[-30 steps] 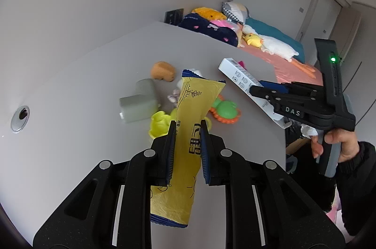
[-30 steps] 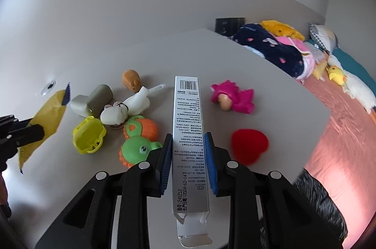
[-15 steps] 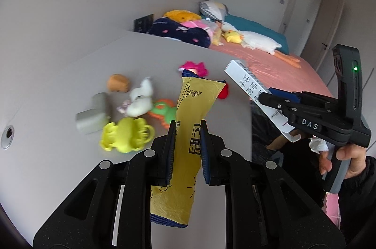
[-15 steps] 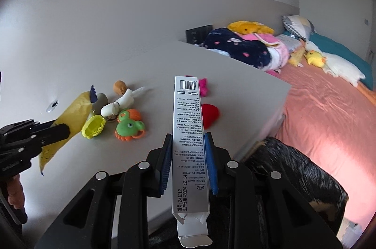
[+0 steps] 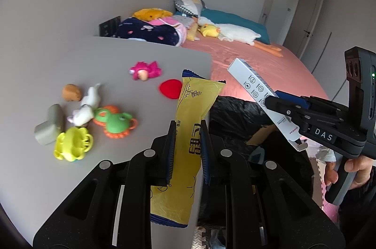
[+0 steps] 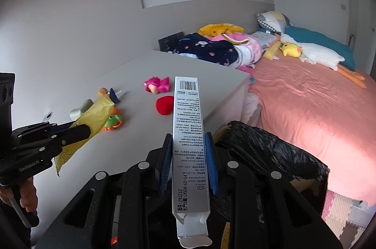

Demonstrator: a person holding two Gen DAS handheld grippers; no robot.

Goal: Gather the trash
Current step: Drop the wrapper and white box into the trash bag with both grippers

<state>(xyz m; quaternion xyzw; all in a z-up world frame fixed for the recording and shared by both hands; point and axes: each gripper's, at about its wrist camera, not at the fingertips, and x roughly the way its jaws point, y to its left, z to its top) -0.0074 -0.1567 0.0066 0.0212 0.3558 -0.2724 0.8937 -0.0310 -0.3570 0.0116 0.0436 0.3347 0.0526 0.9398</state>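
My left hand-held gripper (image 5: 186, 148) is clamped on the yellow wrapper (image 5: 188, 129), held above the worktop (image 5: 105, 61) edge. My right hand-held gripper (image 6: 188, 163) pinches the white box (image 6: 188, 131). A black bag (image 6: 270, 152) sits at 4 o'clock beside the worktop; toys (image 5: 112, 122) lie at 10.

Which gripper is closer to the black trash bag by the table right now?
Right. The right gripper, shut on the white box, hangs over the black trash bag; the left gripper, holding the yellow wrapper, is over the table edge.
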